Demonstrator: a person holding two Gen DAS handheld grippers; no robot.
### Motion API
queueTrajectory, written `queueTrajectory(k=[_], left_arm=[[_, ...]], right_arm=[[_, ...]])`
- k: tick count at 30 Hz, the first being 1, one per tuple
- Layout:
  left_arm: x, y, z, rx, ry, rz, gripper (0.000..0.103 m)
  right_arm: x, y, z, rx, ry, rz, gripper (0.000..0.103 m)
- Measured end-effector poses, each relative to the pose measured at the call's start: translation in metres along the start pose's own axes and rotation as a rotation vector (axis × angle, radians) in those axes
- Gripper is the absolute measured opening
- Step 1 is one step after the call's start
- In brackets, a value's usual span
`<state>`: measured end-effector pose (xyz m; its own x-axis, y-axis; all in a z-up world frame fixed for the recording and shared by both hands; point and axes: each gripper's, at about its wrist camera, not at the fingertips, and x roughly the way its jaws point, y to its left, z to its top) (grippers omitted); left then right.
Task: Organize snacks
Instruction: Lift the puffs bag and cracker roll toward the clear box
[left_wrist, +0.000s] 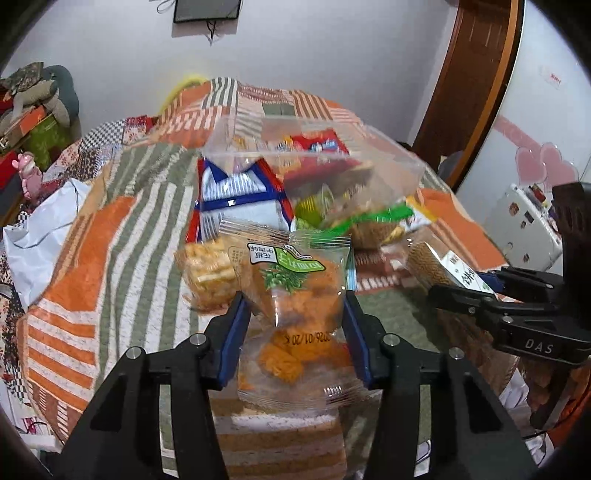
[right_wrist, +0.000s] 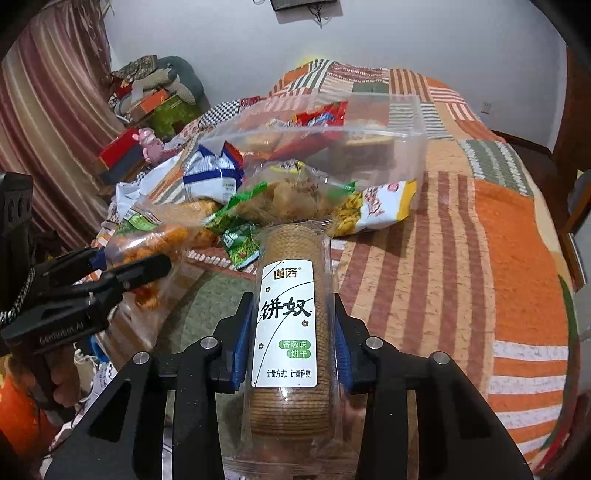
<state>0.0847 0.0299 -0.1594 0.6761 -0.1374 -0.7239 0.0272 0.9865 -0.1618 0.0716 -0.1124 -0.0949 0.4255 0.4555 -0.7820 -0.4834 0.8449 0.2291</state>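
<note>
The left claw (left_wrist: 293, 314) is squeezing a clear pack of orange crackers (left_wrist: 295, 295), holding it up over the quilt (left_wrist: 110, 229). The right claw (right_wrist: 293, 325) is pinching a tall biscuit pack (right_wrist: 290, 317) with a white label, also in the air. Both are facing the clear box (right_wrist: 384, 122), which is sitting on the quilt behind a pile of loose snacks (right_wrist: 295, 199). I think both packs are going to the box. Next, each claw needs to reach over the pile and let go inside.

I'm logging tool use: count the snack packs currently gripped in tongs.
2. The orange cracker pack sits in the left tongs; the round biscuit sleeve sits in the right tongs.
</note>
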Motion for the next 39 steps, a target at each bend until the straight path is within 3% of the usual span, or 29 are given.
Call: queueTrajectory(k=[17,39], left_arm=[[-0.023,-0.002,0.048,0.005,-0.145,0.008,0.049],[0.010,0.001,0.120,0.046,-0.213,0.013,0.049]], right_arm=[[-0.041,-0.010,0.038,0.015,-0.191,-0.059,0.035],[-0.037,-0.036,0.095,0.048,-0.319,-0.090,0.035]])
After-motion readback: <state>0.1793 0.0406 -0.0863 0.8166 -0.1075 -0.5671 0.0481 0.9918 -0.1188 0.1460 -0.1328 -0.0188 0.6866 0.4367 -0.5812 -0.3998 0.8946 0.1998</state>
